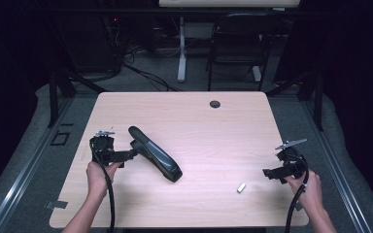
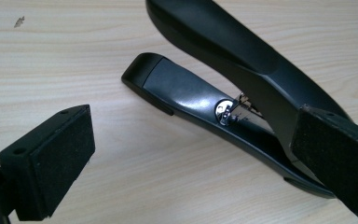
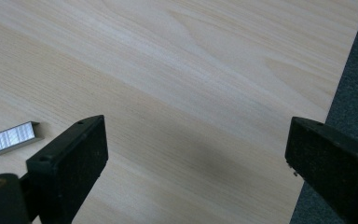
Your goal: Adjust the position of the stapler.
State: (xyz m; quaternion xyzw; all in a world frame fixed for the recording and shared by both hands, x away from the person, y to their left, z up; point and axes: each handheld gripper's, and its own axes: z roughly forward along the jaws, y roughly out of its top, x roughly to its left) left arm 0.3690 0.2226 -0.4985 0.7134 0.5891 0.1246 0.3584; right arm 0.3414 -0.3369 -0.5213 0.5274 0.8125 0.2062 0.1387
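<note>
From the high view, you're set to load the stapler [image 1: 155,154]: it lies left of the desk's [image 1: 189,116] middle, your left gripper [image 1: 135,154] at its rear end, while the staple strip [image 1: 242,188] waits near the front-right corner beside your right gripper [image 1: 267,173]. A folding chair [image 1: 238,39] stands on grey carpet beyond.

Left gripper view: jaws apart, stapler [image 2: 242,88] gaping open (nothing clamped).

Right gripper view: jaws apart, strip [image 3: 10,137] just beside one; I'd say pick it up next.
</note>
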